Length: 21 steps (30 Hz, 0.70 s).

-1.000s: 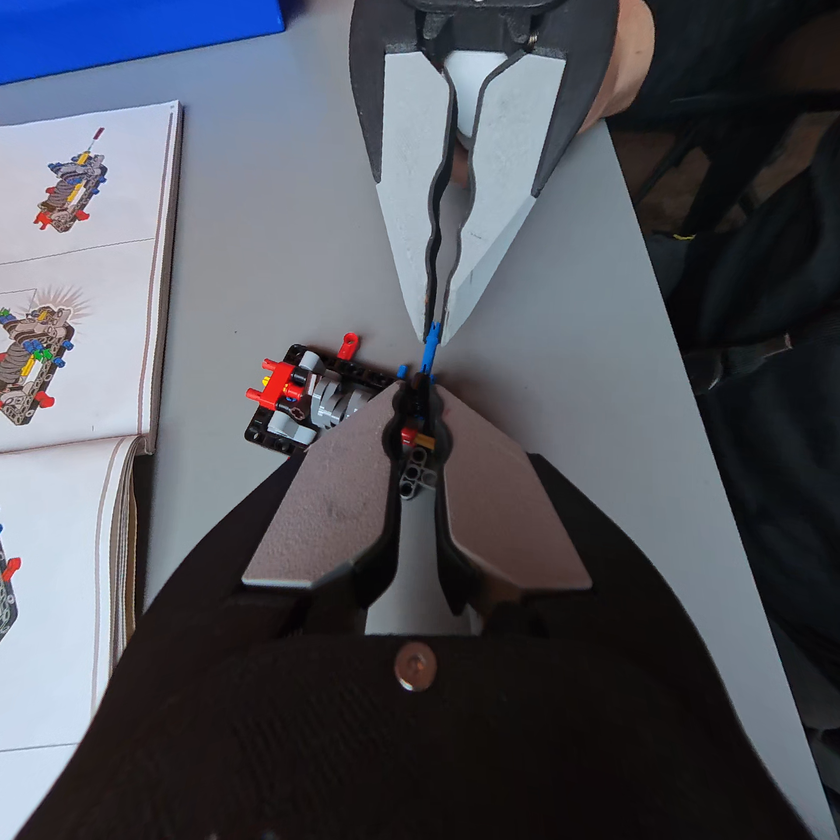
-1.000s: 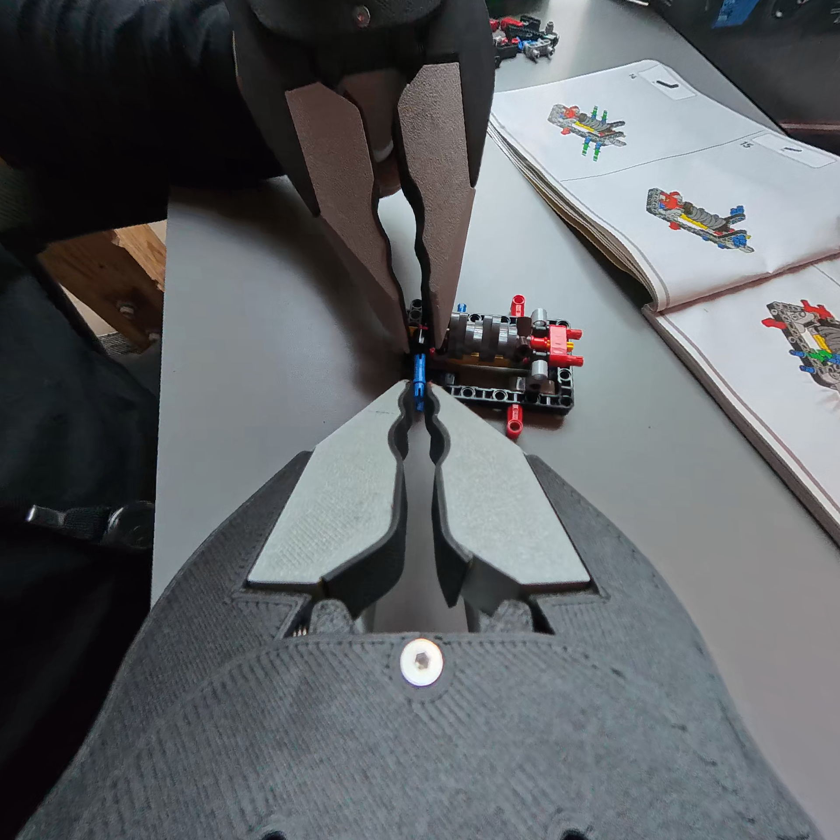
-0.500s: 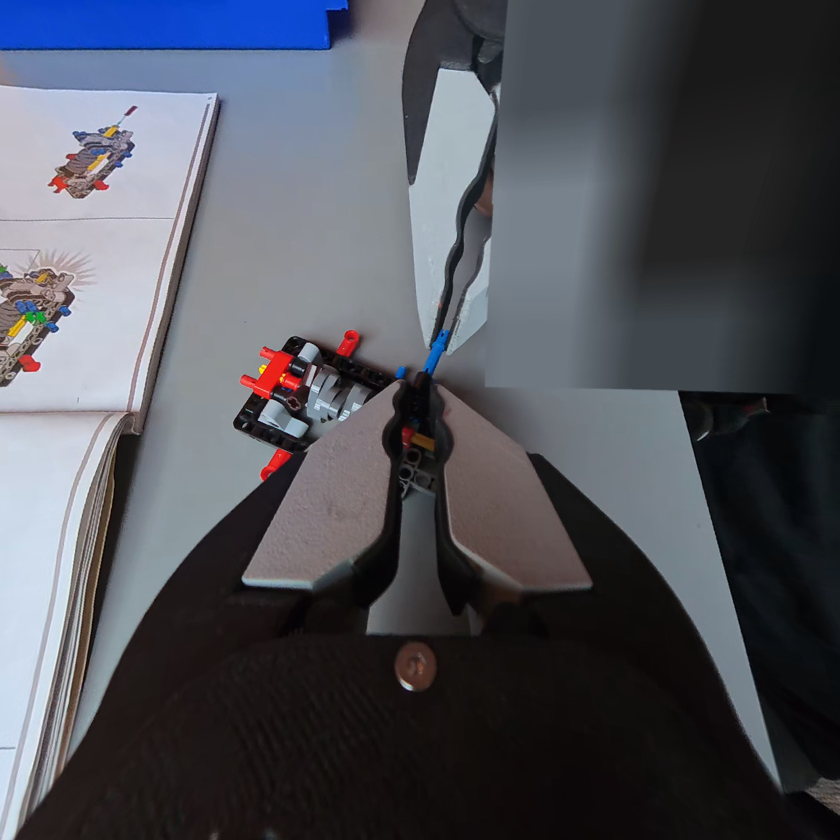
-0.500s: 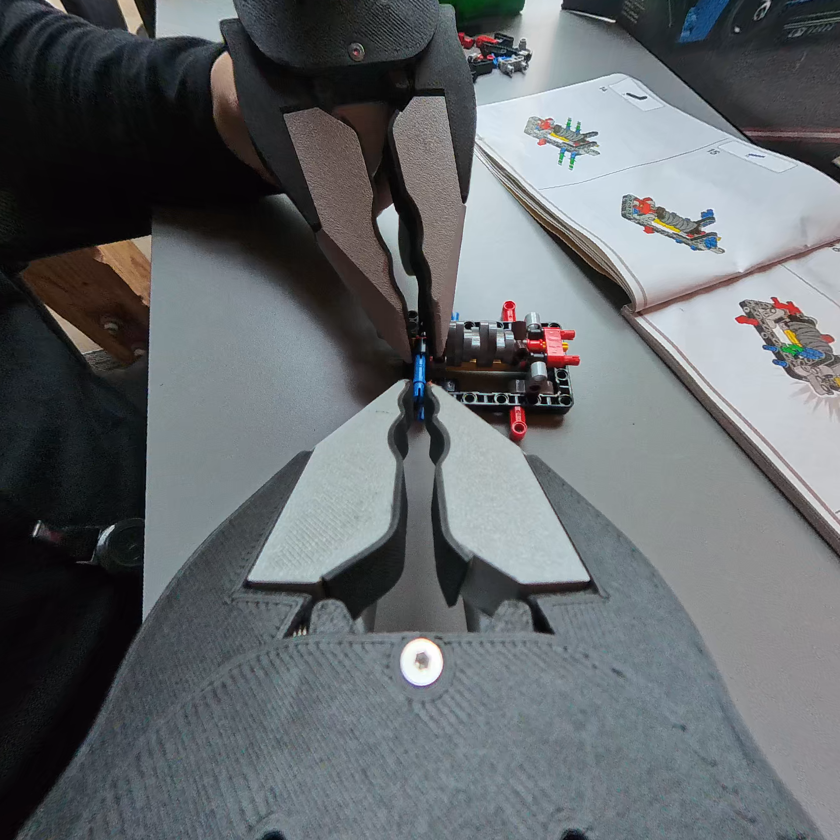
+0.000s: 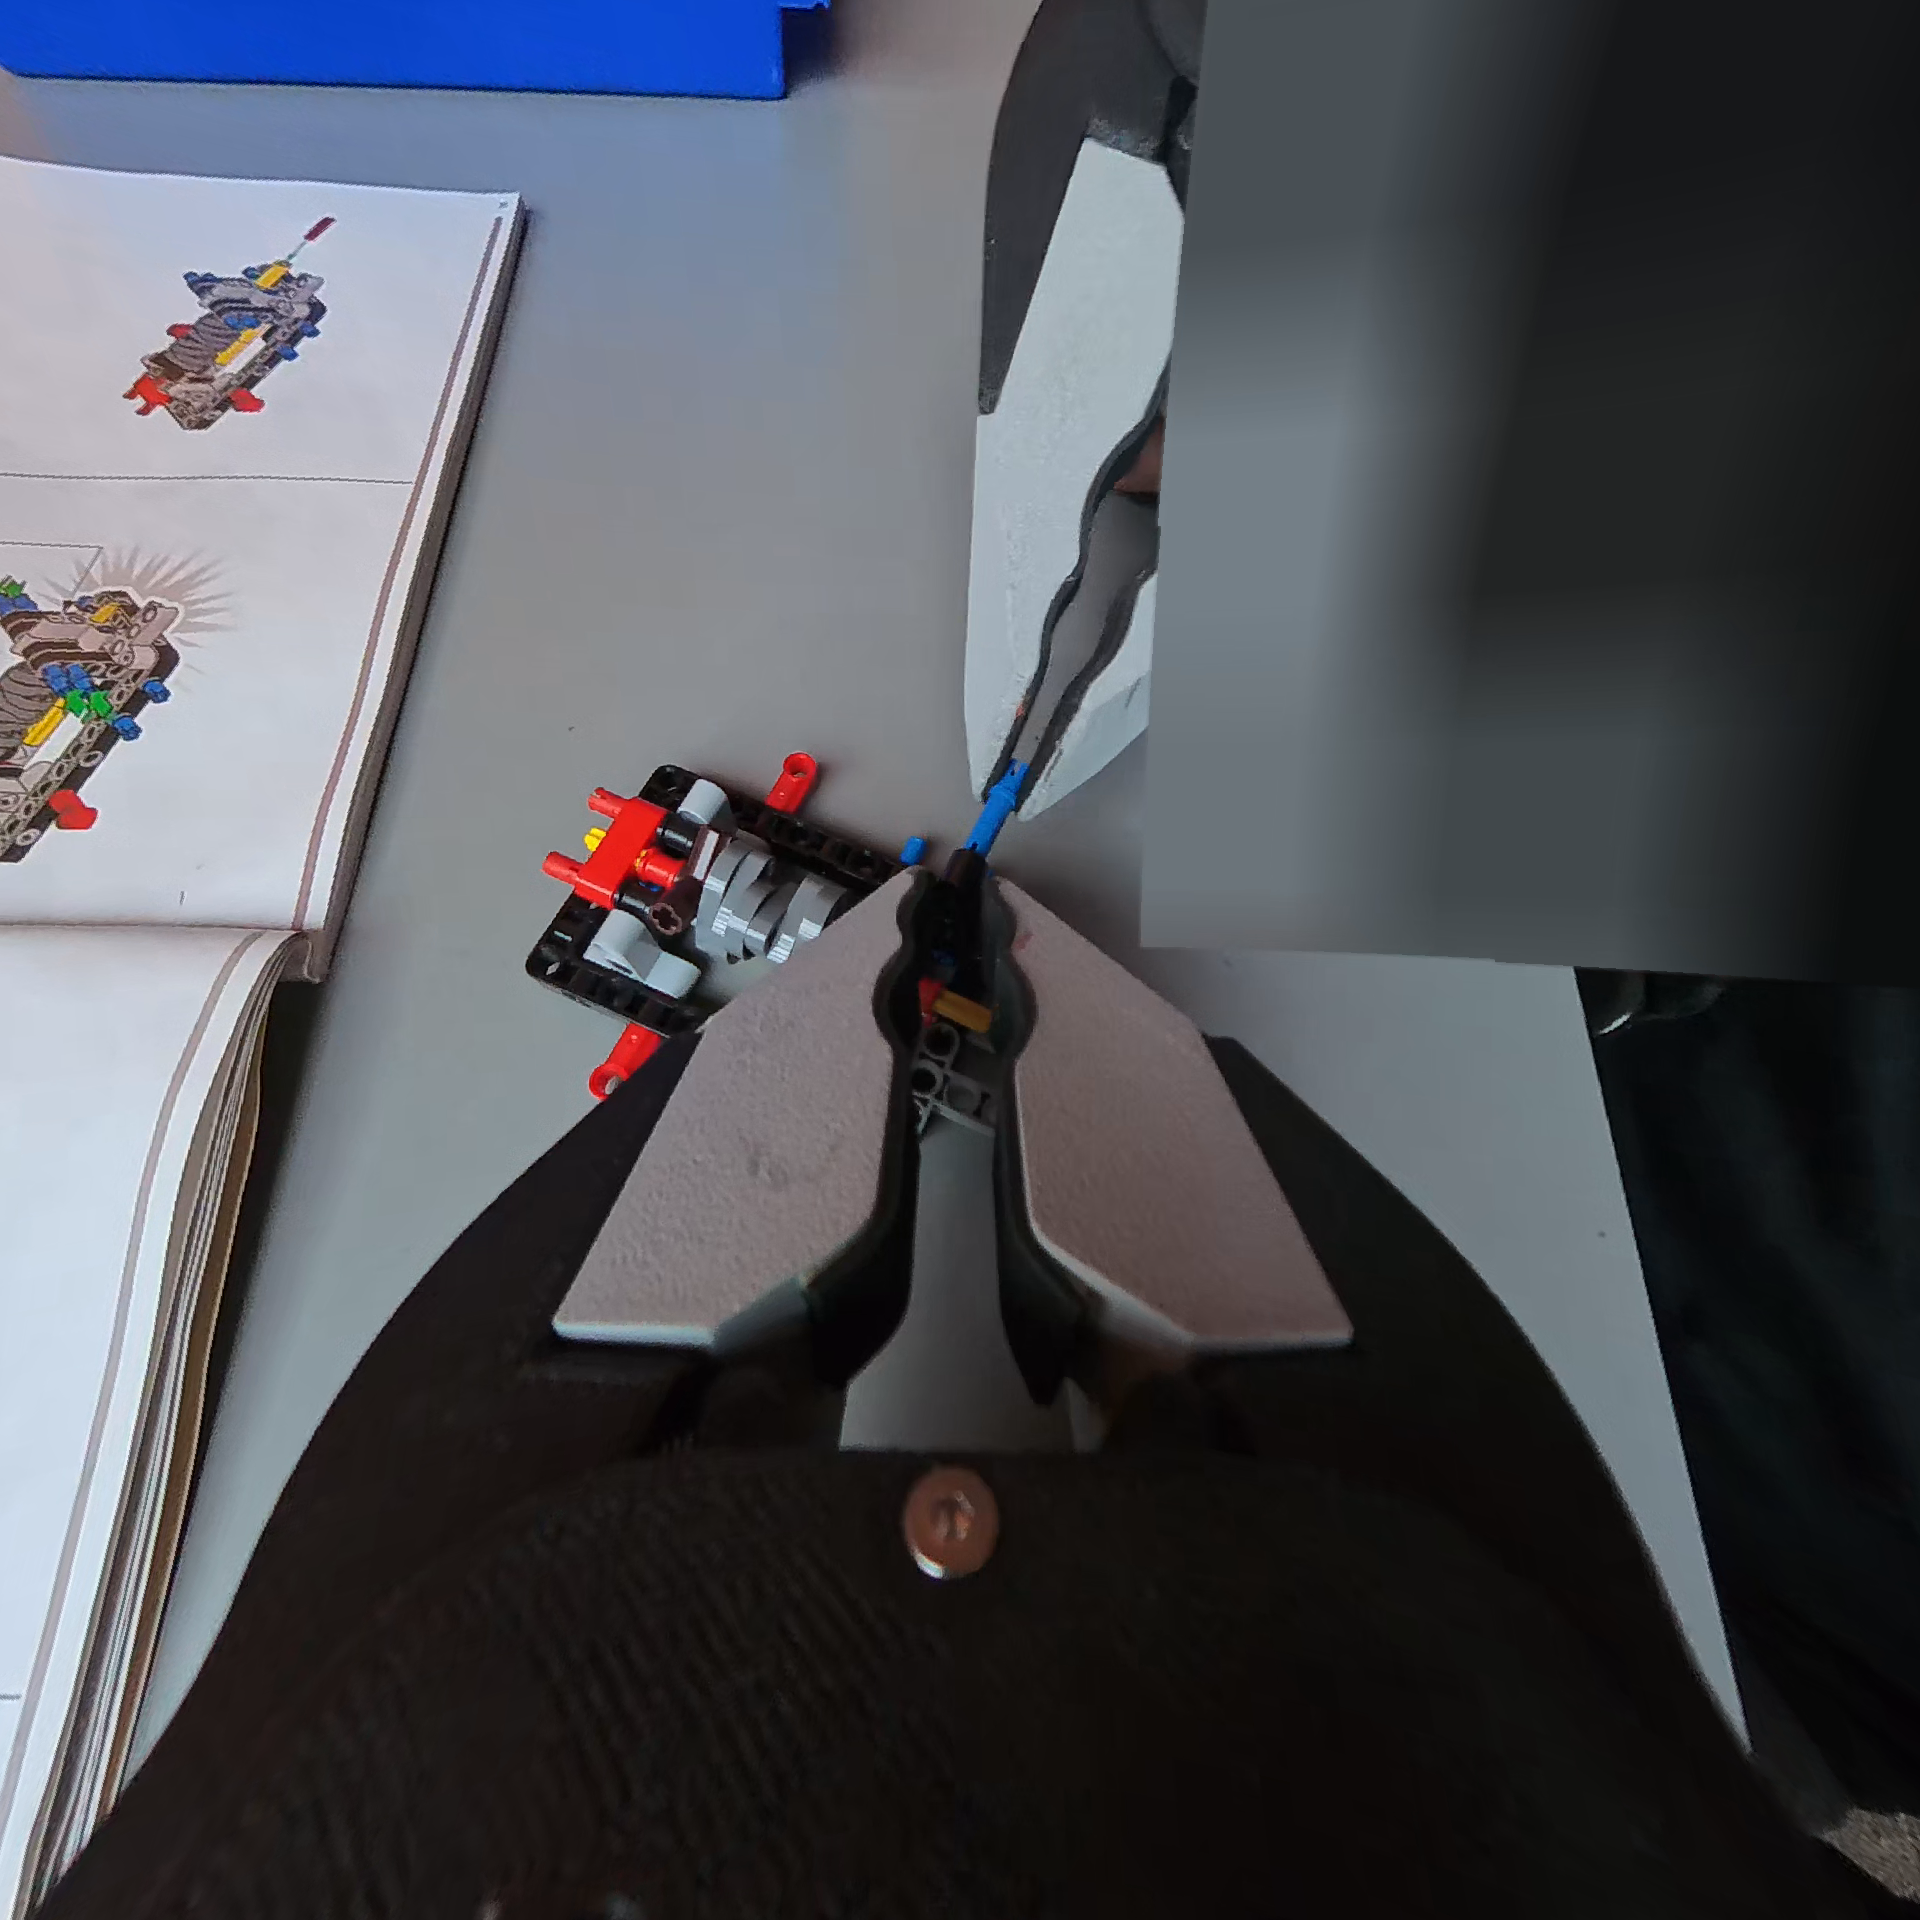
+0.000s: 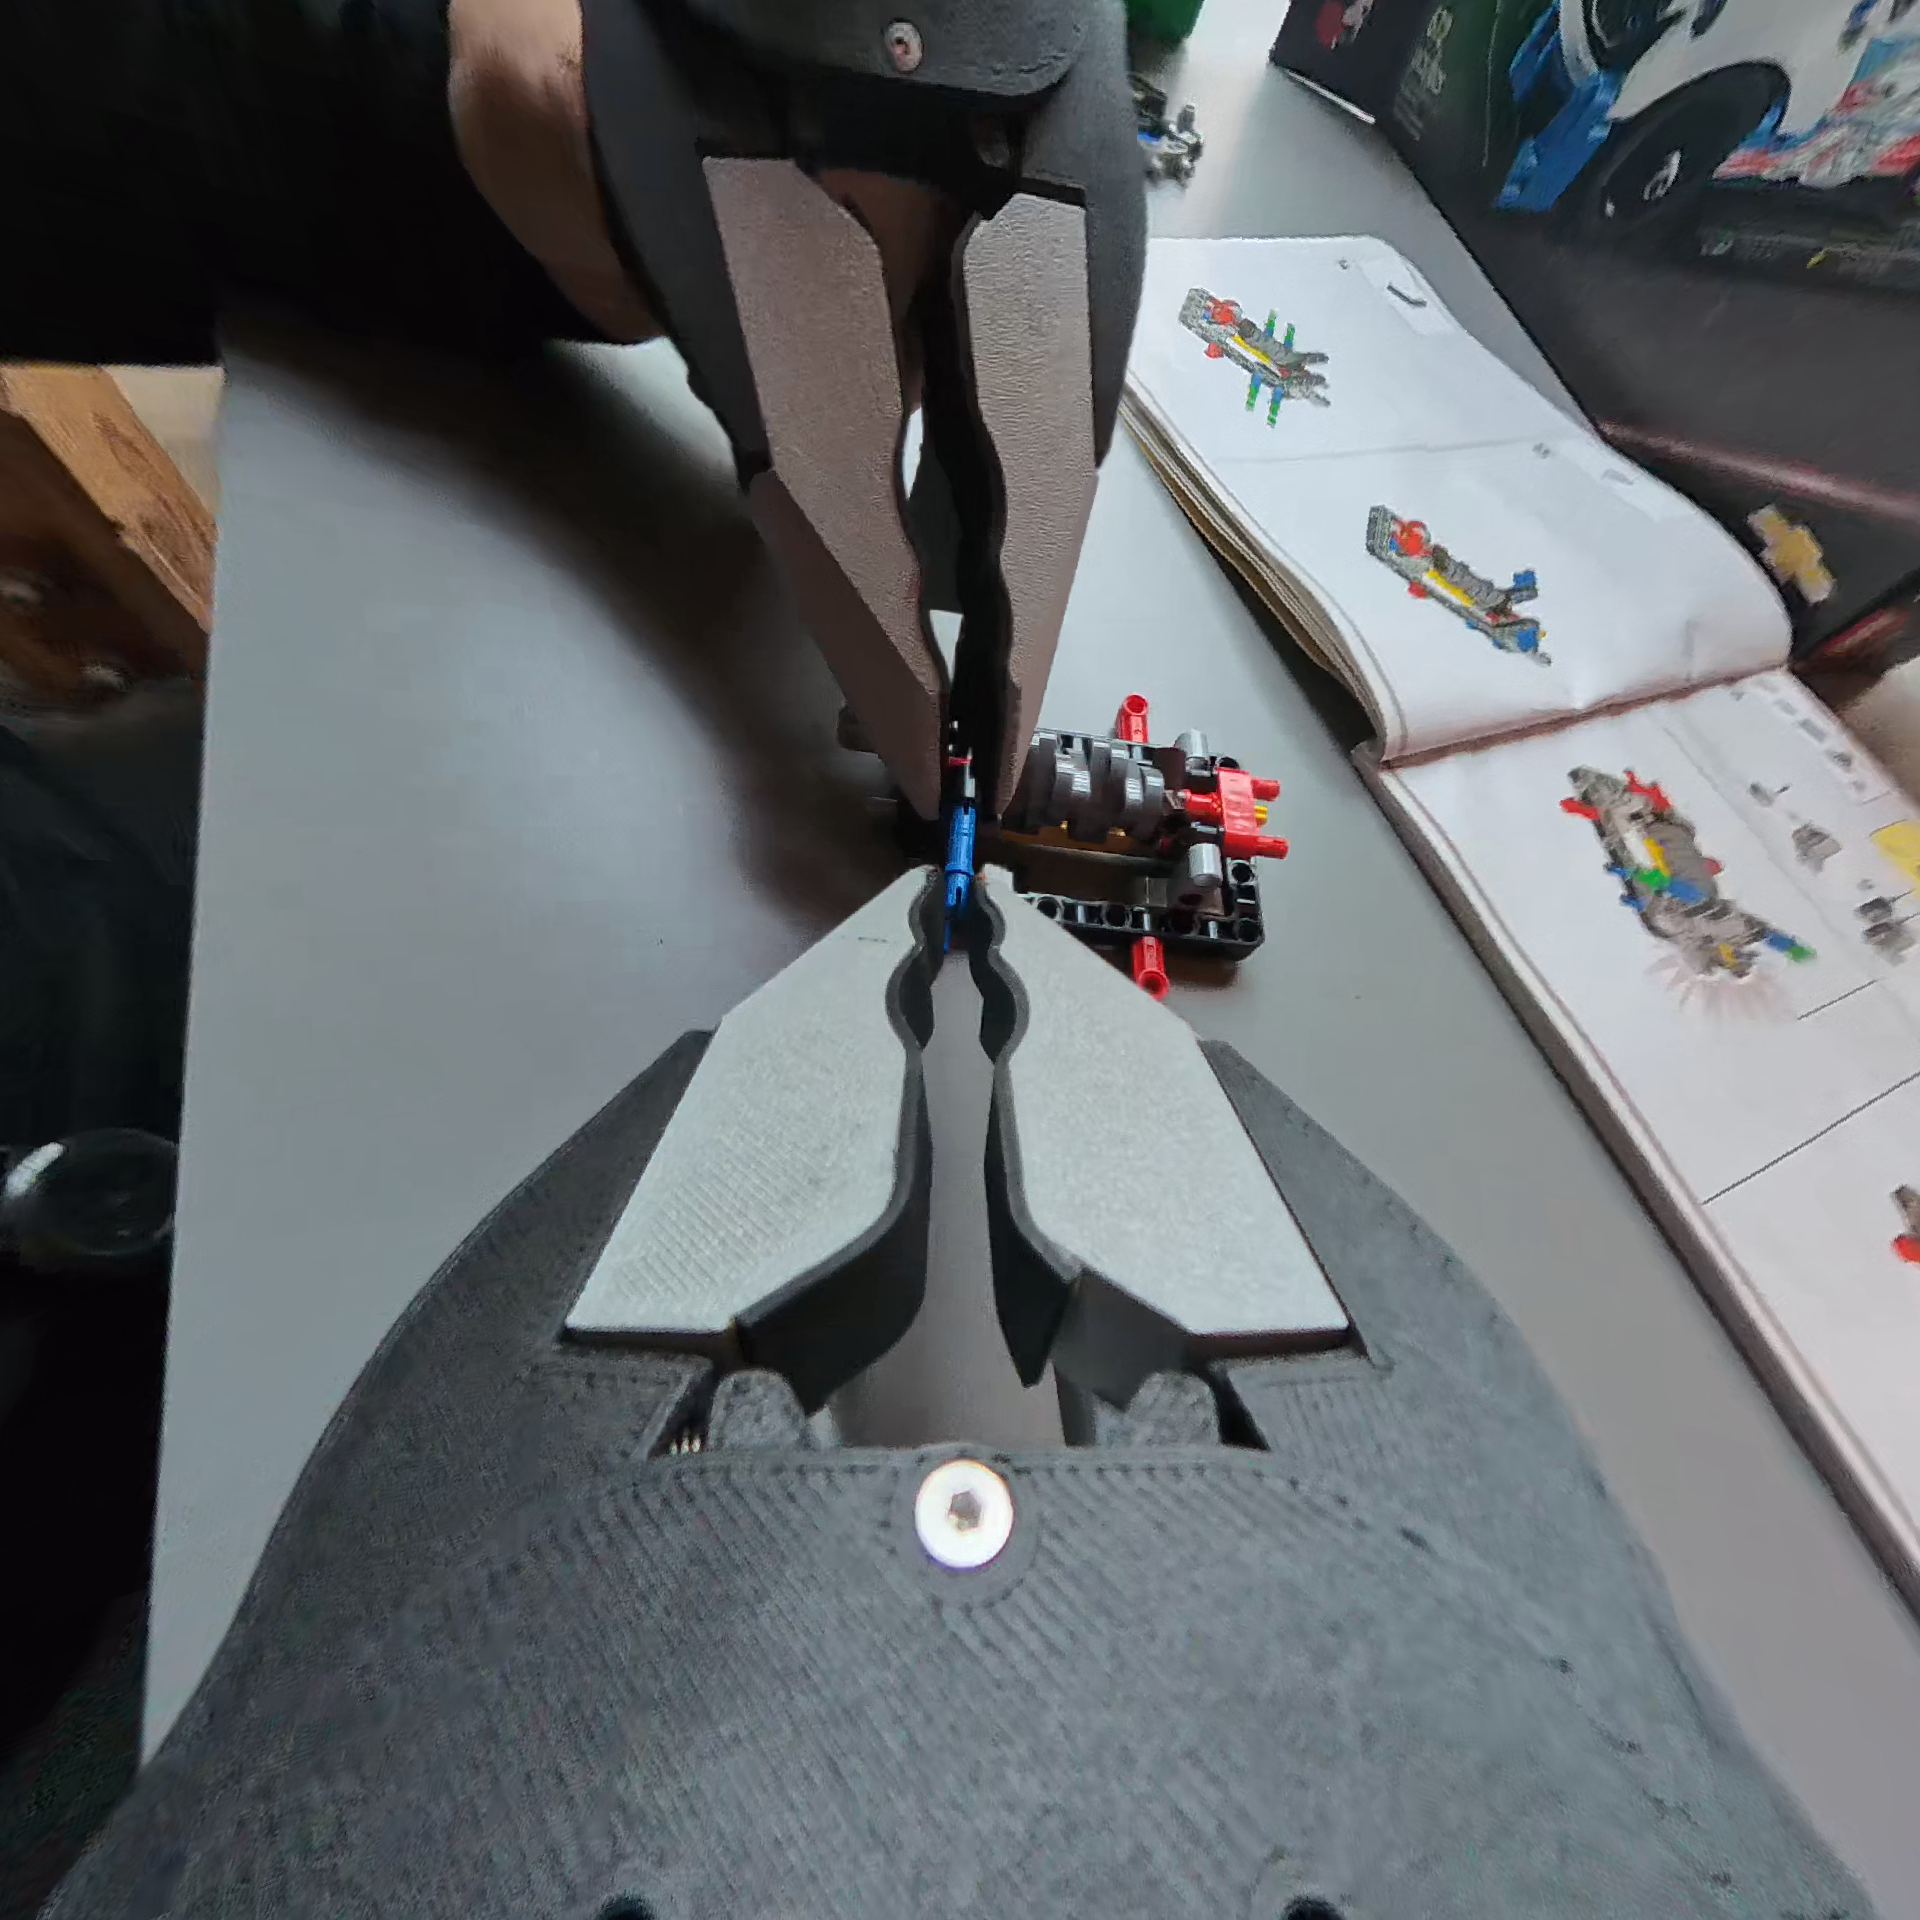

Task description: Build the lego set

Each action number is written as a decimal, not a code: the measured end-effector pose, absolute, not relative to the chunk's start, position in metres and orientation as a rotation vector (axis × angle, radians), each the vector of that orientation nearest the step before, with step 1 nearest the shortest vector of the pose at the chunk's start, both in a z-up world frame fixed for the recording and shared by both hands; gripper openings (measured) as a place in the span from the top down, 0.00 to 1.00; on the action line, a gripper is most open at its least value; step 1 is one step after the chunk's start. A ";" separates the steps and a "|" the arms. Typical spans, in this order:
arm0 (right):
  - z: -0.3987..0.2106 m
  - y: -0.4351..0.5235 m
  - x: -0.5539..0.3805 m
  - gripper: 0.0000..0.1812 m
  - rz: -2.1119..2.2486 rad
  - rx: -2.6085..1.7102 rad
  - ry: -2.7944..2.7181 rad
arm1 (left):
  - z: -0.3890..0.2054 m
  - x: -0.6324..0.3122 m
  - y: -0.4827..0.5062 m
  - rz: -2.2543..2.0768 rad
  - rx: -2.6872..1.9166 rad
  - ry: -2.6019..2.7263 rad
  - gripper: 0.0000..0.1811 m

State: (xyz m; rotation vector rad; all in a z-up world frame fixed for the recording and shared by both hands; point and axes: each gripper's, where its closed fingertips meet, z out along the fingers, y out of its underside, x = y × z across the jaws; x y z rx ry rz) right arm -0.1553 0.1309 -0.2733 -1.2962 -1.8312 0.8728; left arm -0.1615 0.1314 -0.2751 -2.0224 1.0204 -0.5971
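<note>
Lego assembly (image 6: 1132, 831), part-built, on grey worktop (image 6: 499, 727) beside open instruction booklet (image 6: 1455, 499): left tongs (image 6: 961, 795) clamped on its near end, right tongs (image 6: 954, 914) pinching blue pin (image 6: 958, 847) at a hole; risk—skewed push jams or drops pin; no container contents visible.

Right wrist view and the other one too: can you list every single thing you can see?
Lego model: one, black frame with grey and red parts, on the table beside the gripper tips.
Blue pin: one, blue, between the two grippers' tips at the model's end.
Instruction booklet: one, white, open, beyond the model.
Set box: one, dark, behind the booklet.
Blue box: one, far table edge.
Table: one, grey.
Left gripper: jaws shut on the model's end.
Right gripper: jaws shut on the pin.
</note>
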 end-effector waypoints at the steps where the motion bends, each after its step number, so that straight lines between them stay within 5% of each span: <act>1: -0.274 0.131 -0.155 1.00 0.840 -1.262 -1.842 | -0.275 -0.161 0.131 -0.595 -2.027 1.029 0.97; 21: -0.272 0.129 -0.156 1.00 0.705 -1.071 -1.922 | -0.275 -0.162 0.127 -0.574 -2.022 1.116 0.97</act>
